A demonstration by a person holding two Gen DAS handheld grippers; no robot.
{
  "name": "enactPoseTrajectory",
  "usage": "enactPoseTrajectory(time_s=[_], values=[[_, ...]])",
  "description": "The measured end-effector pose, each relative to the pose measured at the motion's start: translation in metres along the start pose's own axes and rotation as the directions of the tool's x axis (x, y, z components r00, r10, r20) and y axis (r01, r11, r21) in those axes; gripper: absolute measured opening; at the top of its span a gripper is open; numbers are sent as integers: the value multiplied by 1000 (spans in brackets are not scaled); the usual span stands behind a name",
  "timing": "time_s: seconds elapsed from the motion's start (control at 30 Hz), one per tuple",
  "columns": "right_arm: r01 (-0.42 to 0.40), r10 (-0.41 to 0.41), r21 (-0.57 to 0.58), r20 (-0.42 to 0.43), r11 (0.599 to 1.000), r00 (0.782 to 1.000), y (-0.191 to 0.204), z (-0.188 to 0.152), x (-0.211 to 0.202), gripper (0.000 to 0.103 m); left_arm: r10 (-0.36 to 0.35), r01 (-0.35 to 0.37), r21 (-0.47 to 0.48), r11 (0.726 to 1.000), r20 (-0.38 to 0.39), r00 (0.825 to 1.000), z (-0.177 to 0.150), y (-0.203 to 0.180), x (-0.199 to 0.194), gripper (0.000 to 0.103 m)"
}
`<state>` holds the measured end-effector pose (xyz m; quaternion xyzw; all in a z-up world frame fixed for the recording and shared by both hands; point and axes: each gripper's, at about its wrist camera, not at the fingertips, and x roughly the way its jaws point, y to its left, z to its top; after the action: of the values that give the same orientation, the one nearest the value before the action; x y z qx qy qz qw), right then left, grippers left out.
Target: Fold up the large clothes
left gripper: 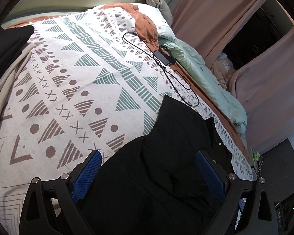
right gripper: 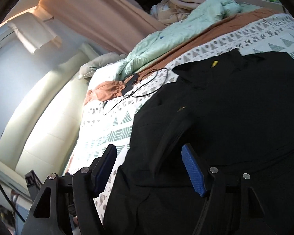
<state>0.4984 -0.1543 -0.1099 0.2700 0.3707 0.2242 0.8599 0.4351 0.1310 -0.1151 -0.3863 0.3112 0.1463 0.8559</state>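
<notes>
Right now we have a black garment (right gripper: 235,117) spread across the patterned bedspread (left gripper: 68,78), lying near the bed's foot end with its collar and a small yellow tag (right gripper: 214,63) towards the rumpled mint duvet (right gripper: 176,29). It looks like a large shirt or jacket, though its dark cloth hides most seams.

Our left gripper (left gripper: 149,168) hovers over the garment with both blue pads spread wide; cloth lies beneath and between them, but neither pad presses on it, so we hold nothing there. Our right gripper (right gripper: 149,168) is likewise parted, its jaws standing well apart above the garment's edge where black cloth meets the bedspread, and nothing is pinched in it either. We judge that both claws stand open because the garment has been laid down and the next fold needs a fresh hold on an edge or a sleeve.

A black charger with its looped cable (left gripper: 166,58) rests on the bedspread beyond the garment, apart from it, so it need not interfere unless we sweep the cloth that way. At the far left in the left wrist view we see other dark and beige clothes (left gripper: 7,54) piled on the bed, probably kept aside so that the middle serves as a folding surface.
</notes>
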Motion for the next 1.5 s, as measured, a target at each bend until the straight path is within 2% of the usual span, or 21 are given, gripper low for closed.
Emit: enactPoseTrajectory(time_s=[0.13, 0.27, 0.47, 0.57, 0.73, 0.87, 1.0, 1.17, 1.3, 1.37, 1.4, 1.43, 1.47, 1.5], values=[[60, -60, 87, 0, 994, 998, -33, -1, -19, 69, -7, 7, 47, 999, -8, 1000, -8, -15, 4, 97], [116, -119, 191, 2, 975, 993, -73, -1, -41, 69, -21, 23, 140, 990, -13, 1000, -20, -42, 9, 97], [156, -179, 317, 42, 935, 983, -126, -8, -84, 69, -43, 54, 308, 950, -44, 998, -46, -87, 20, 97], [152, -187, 391, 51, 908, 981, -153, -13, -98, 69, -47, 69, 399, 914, -63, 997, -64, -109, 26, 97], [175, -215, 446, 41, 878, 976, -184, -9, -102, 69, -22, 66, 580, 812, -82, 996, -101, -148, 41, 97], [139, -184, 477, 49, 868, 982, -205, 0, -104, 69, 31, 49, 634, 772, -115, 993, -120, -159, 63, 97], [117, -188, 526, 84, 843, 979, -224, 5, -114, 69, 95, 7, 678, 735, -113, 989, -128, -173, 86, 97], [64, -167, 598, 119, 799, 979, -249, 5, -121, 69, 212, -91, 758, 646, -63, 975, -135, -180, 118, 97], [53, -173, 627, 132, 777, 976, -259, 6, -125, 68, 242, -153, 755, 638, -7, 970, -130, -170, 129, 97], [29, -153, 641, 138, 767, 978, -262, 6, -126, 66, 235, -155, 743, 651, -3, 972, -124, -167, 129, 87], [18, -146, 647, 144, 763, 979, -263, 5, -125, 66, 227, -149, 734, 663, -8, 974, -119, -165, 129, 75], [16, -145, 648, 146, 761, 979, -262, 5, -126, 66, 228, -150, 728, 669, -9, 974, -115, -164, 127, 58], [21, -152, 651, 146, 759, 977, -261, 4, -128, 66, 229, -152, 723, 674, -9, 973, -110, -164, 126, 49], [21, -152, 648, 146, 761, 978, -260, 4, -127, 66, 210, -137, 711, 689, -15, 978, -103, -163, 121, 33]])
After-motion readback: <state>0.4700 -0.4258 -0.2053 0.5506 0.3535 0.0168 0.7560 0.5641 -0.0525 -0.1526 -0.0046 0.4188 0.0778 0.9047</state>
